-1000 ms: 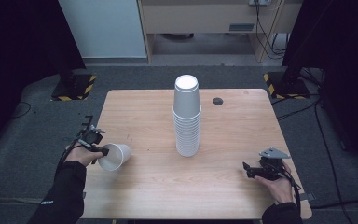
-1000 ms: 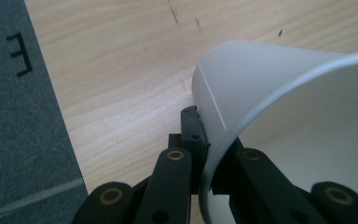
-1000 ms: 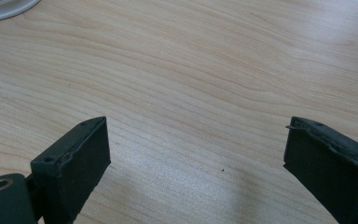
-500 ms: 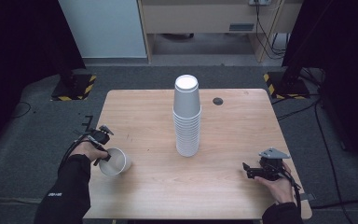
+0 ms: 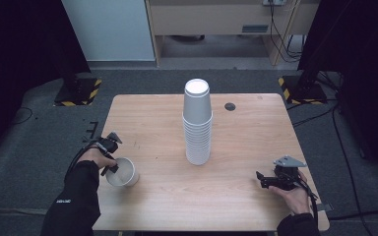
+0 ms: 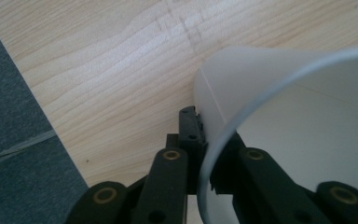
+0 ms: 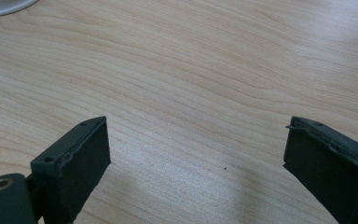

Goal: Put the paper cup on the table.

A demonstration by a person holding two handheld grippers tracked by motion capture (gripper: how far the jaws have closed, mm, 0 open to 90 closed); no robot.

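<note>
One white paper cup (image 5: pixel 122 172) now stands mouth-up near the table's (image 5: pixel 236 196) left edge.
We have swung it upright from lying sideways; our left gripper (image 5: pixel 111 156) pinches its rim, while our right gripper's (image 5: pixel 263 179) jaws gape wide, empty.

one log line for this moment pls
left gripper: shut on cup wall | cup: on table, mouth up | right gripper: open, idle | cup stack: untouched

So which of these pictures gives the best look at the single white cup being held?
The high view: the whole cup shows there, mouth up near the table's left edge, with the left gripper pinching its rim. The left gripper view gives a close-up of the rim clamped between the jaws. The right gripper view shows bare wood between open jaws.
</note>
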